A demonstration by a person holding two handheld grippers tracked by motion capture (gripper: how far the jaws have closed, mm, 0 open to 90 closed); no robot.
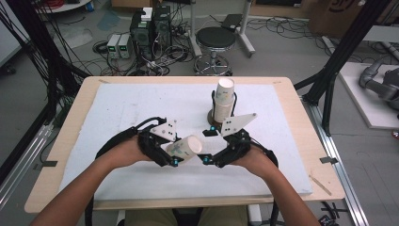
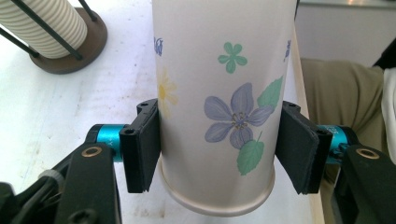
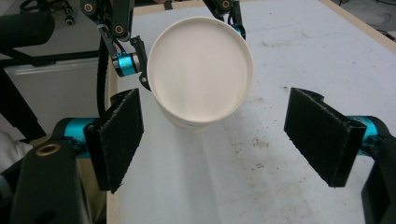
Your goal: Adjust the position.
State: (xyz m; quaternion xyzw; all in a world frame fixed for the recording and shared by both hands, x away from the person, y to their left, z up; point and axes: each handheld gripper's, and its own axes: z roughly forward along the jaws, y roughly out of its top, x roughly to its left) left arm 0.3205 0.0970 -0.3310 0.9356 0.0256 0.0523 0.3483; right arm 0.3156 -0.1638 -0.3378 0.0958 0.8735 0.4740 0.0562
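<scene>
Nearest the table's [image 1: 70,141] front edge, our two hands held the grippers side by side over the white mat [image 1: 122,108], about midway between the left and right edges. The left gripper [image 1: 176,157] had its jaws closed on a flowered paper cup [image 1: 187,147]; in the left gripper view the pads [image 2: 142,149] pressed the cup's [image 2: 219,93] wall on both sides just above its base rim. We held the cup tipped on its side above the mat, its open mouth turned toward the right gripper [image 1: 209,159]. In the right gripper view that mouth [image 3: 201,70] faced the camera, between and beyond the pads [image 3: 119,135], which stood wide apart with nothing between them and did not touch the cup.

Farther back, toward the far edge and right of the middle, a stack of cups [image 1: 224,101] stood upright in a black wire holder on a round brown base [image 2: 77,56].

Beyond the table, a black stool [image 1: 215,40] stood on the floor.
</scene>
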